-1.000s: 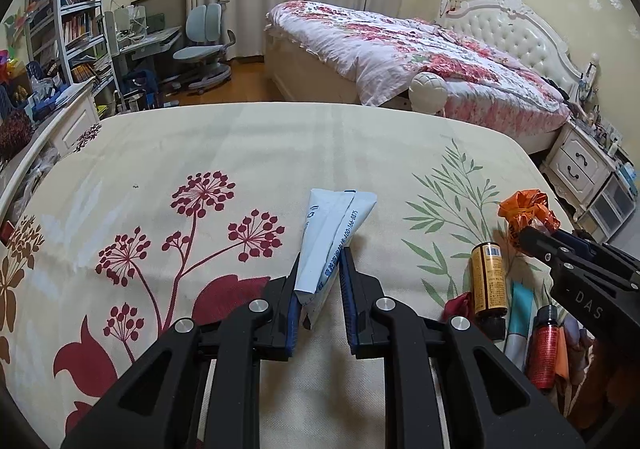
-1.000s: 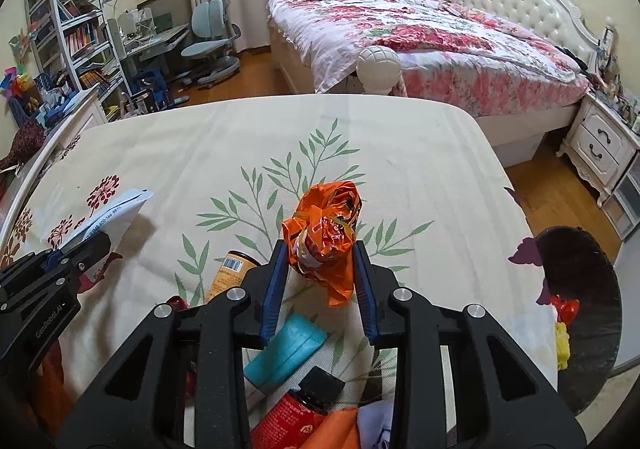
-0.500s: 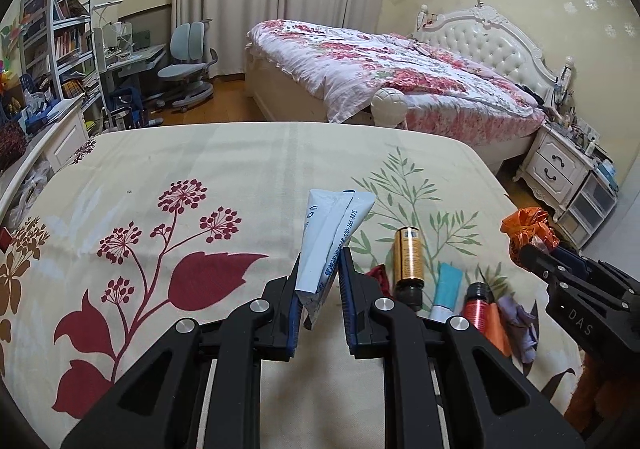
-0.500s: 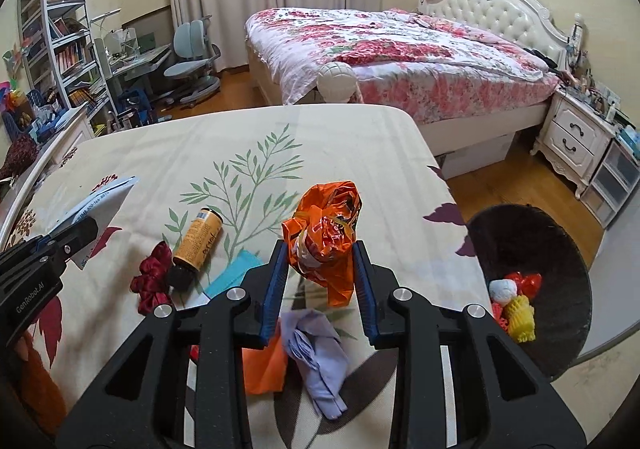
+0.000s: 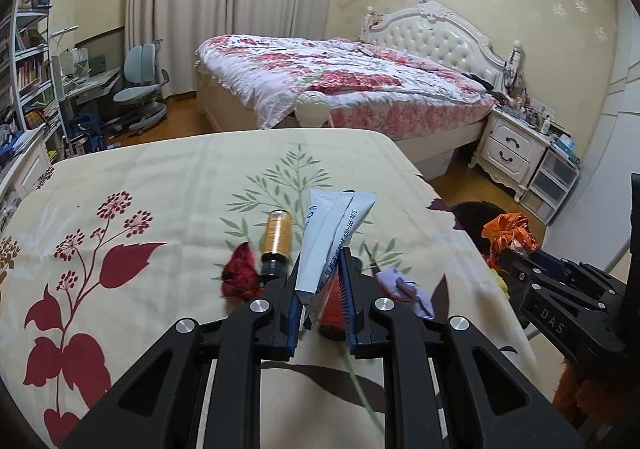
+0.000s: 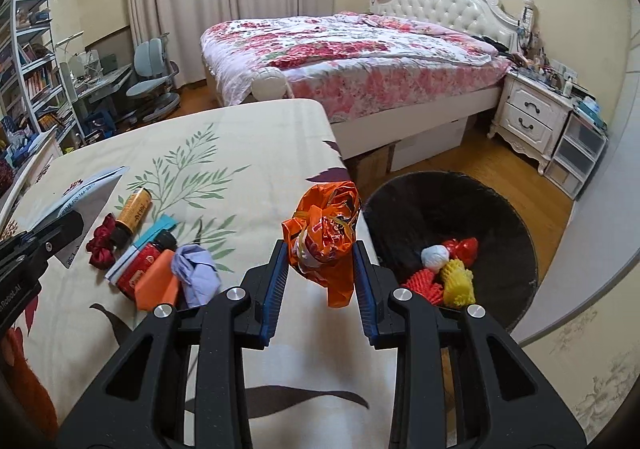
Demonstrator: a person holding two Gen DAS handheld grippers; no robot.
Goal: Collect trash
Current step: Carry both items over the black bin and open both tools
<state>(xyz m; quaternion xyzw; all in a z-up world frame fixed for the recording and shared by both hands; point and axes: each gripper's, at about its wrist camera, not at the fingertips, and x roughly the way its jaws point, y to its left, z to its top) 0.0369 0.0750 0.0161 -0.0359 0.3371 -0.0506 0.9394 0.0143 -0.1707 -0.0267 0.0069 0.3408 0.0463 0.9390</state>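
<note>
Right wrist view now shows the bin (image 6: 452, 209) close, so right tongs (image 6: 320, 269) gripping the orange wrapper (image 6: 324, 233) and left tongs (image 5: 322, 289) pinching the white tube (image 5: 332, 237) can probably dump soon.

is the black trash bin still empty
No, the black trash bin already holds several pieces, among them a white ball, a red wad and yellow foam netting.

- The red bottle (image 5: 331, 309) is mostly hidden behind the pale tube (image 5: 334, 237), bottom centre.
- The black bin (image 5: 474, 215) is barely seen past the orange wrapper (image 5: 510, 235), far right.
</note>
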